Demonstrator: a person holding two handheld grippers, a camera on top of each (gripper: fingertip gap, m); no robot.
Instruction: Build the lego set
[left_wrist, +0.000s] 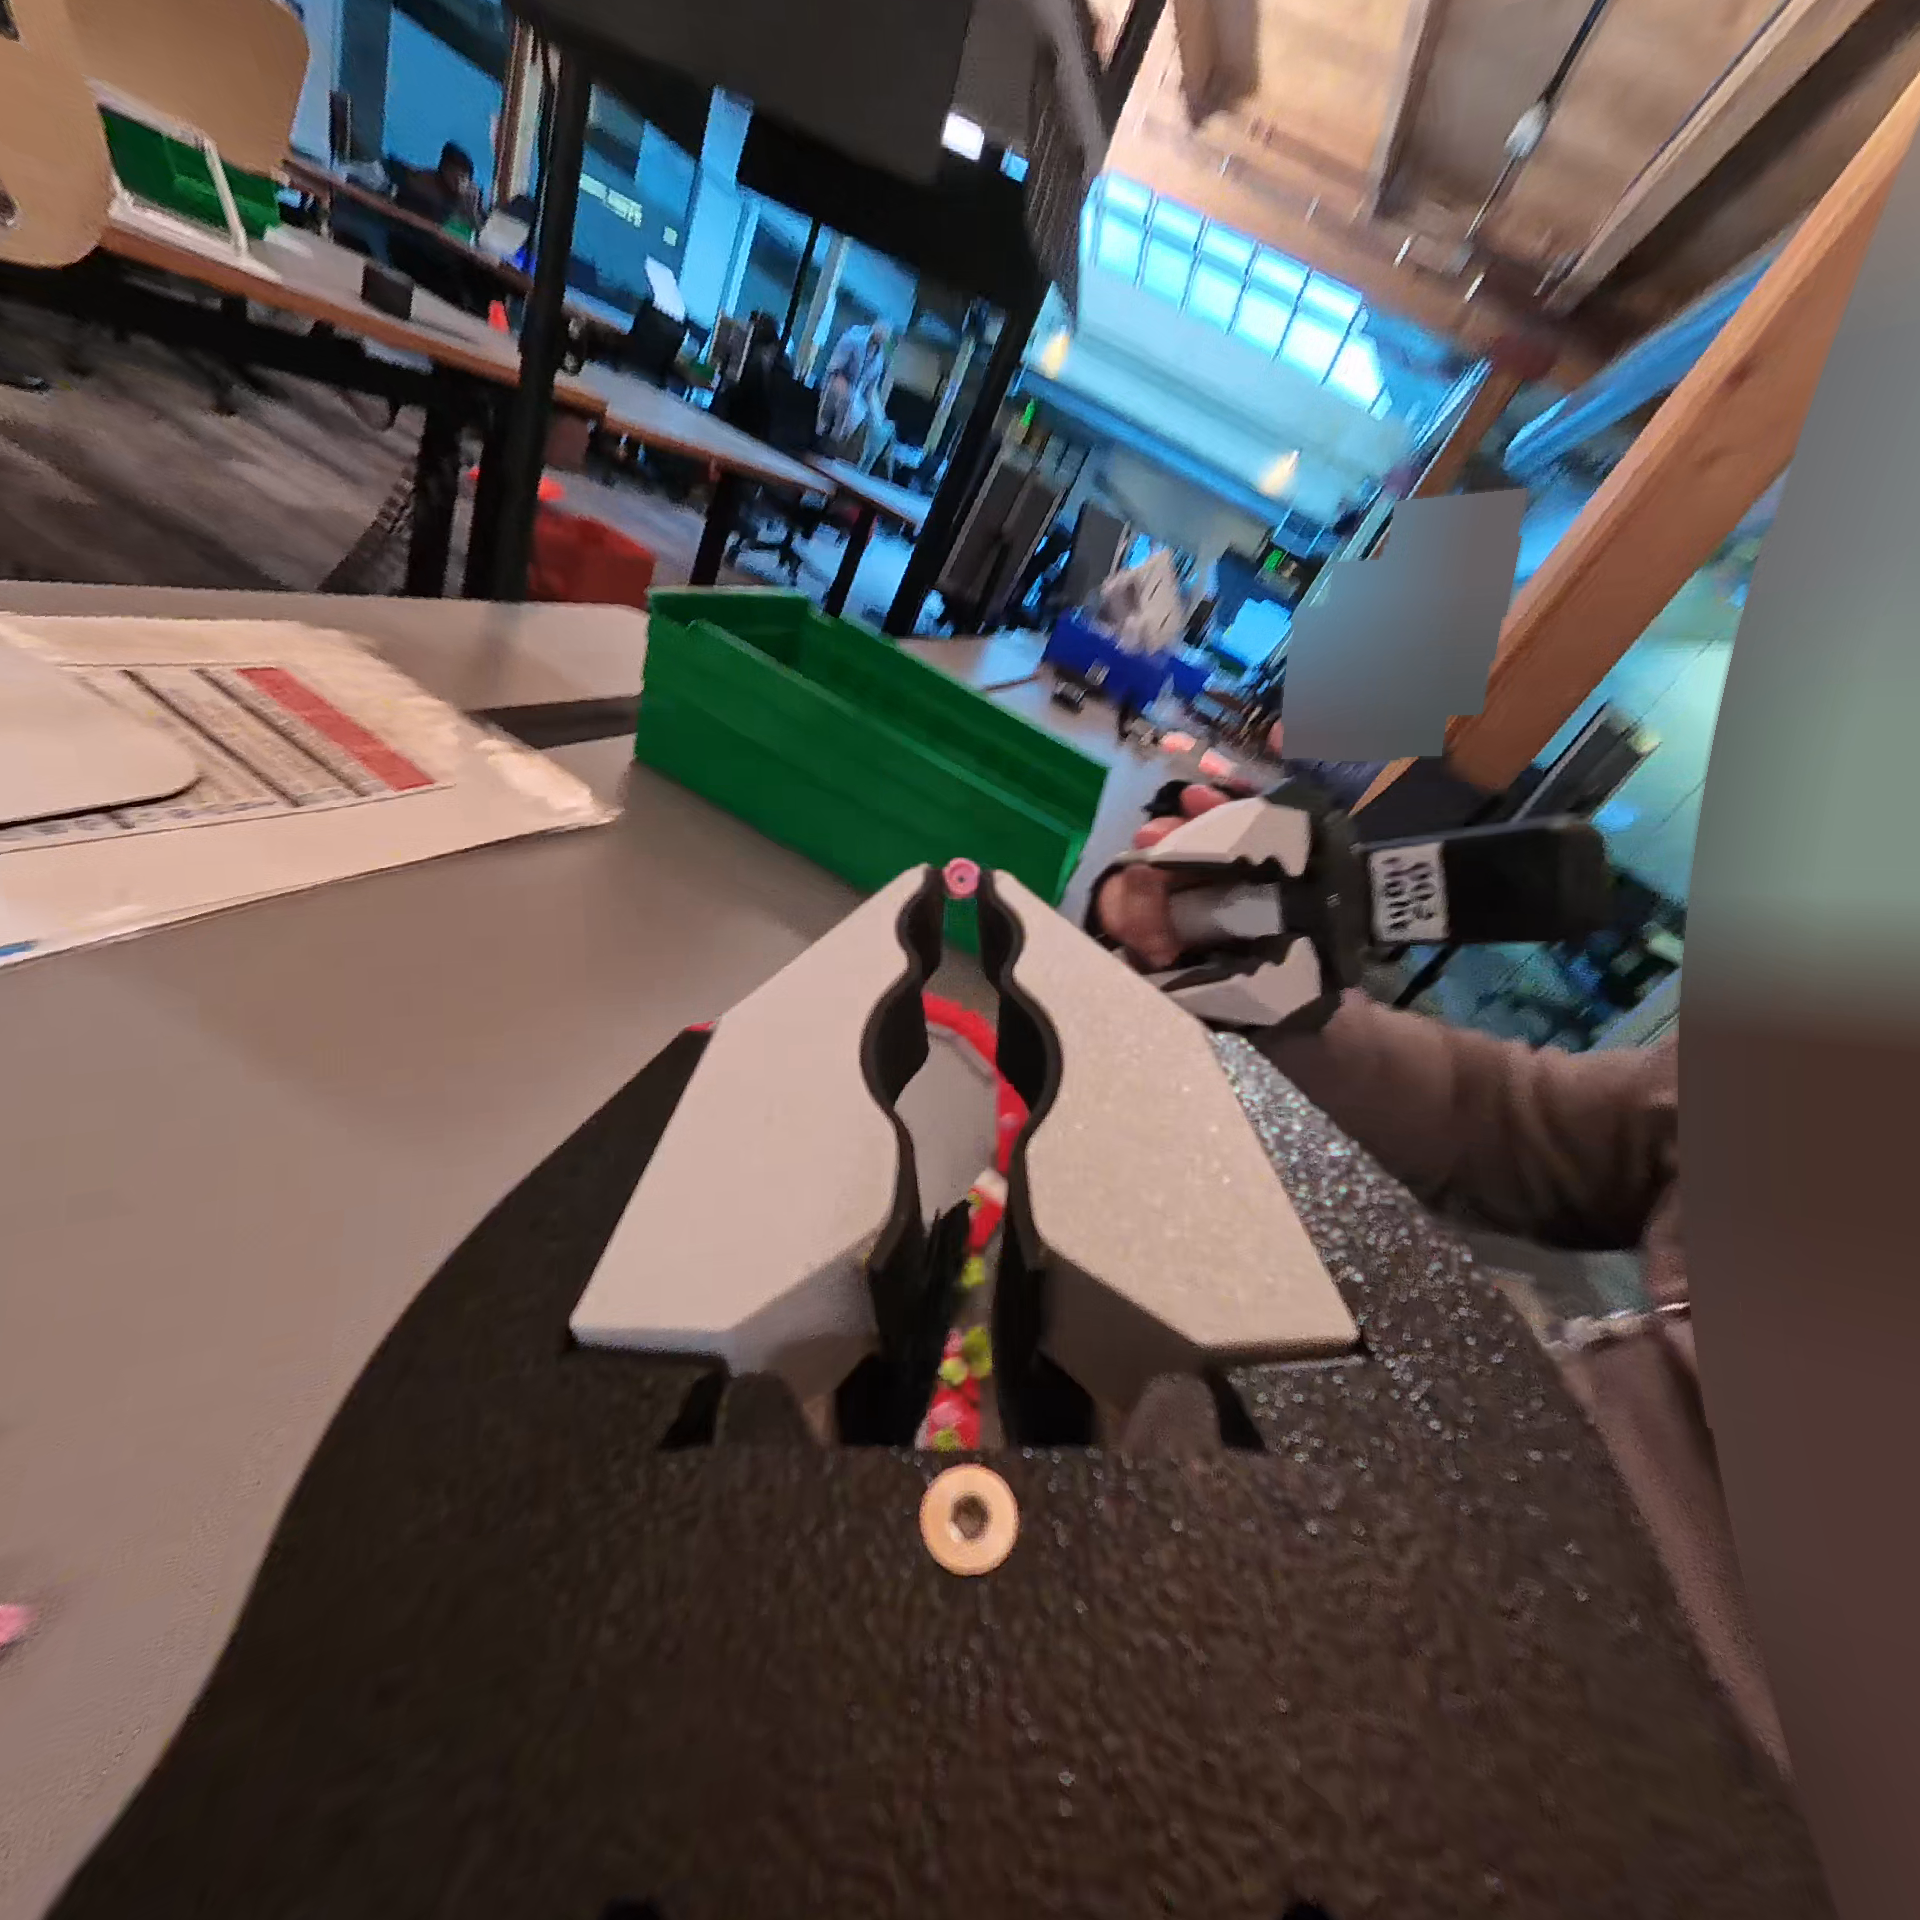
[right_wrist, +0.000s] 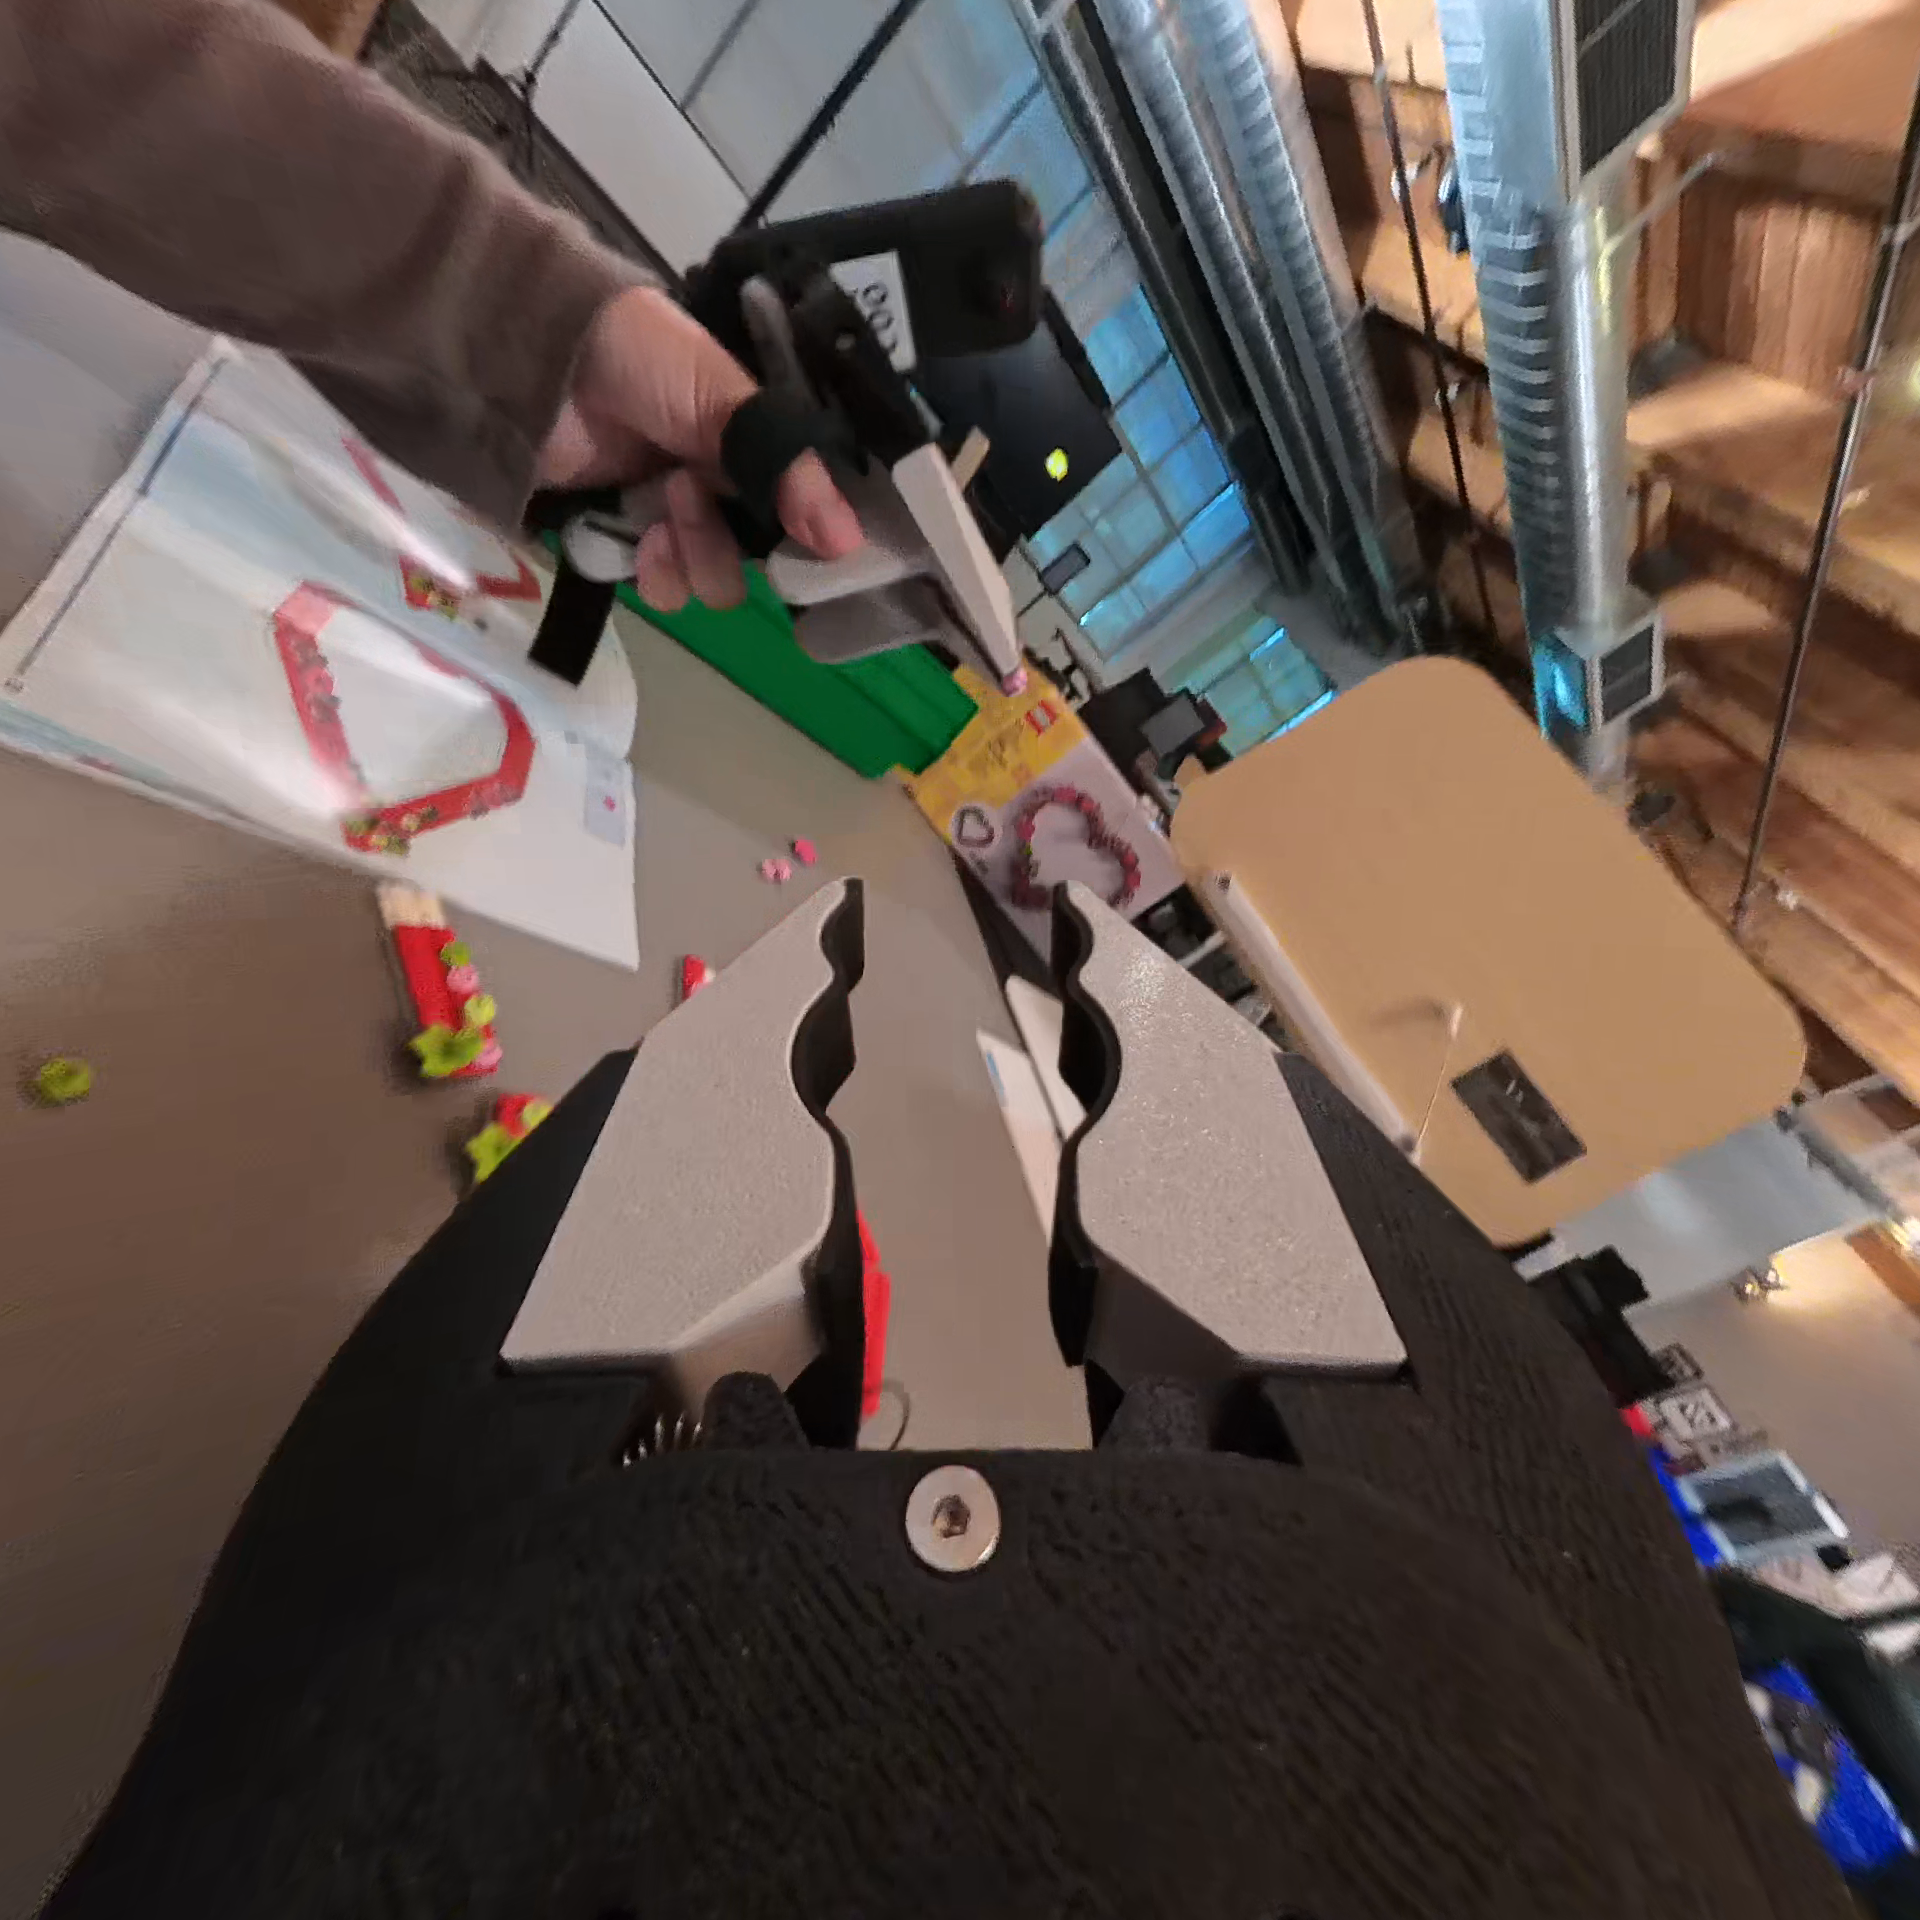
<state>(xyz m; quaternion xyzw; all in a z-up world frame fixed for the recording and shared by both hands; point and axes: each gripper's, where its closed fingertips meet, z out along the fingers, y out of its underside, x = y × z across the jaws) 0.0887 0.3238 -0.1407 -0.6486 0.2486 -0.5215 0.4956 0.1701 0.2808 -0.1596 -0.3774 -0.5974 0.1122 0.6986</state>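
Right, the left gripper (left_wrist: 958, 881) is pinching a small pink round piece (left_wrist: 958, 879) at its tips, held above the grey table (left_wrist: 312, 1039) just in front of the green bin (left_wrist: 831, 748). Only the right wrist view shows the loose parts: the instruction booklet (right_wrist: 312, 623) left of the bin, two pink bits (right_wrist: 787, 860) on bare table near it, a red strip with green flowers (right_wrist: 442, 997), and what looks like one lone green flower (right_wrist: 62, 1081), blurred. The right gripper (right_wrist: 956, 914) hangs spread with nothing between its fingers. Beyond the bin sits the yellow set box (right_wrist: 1023, 790) at the table's edge.
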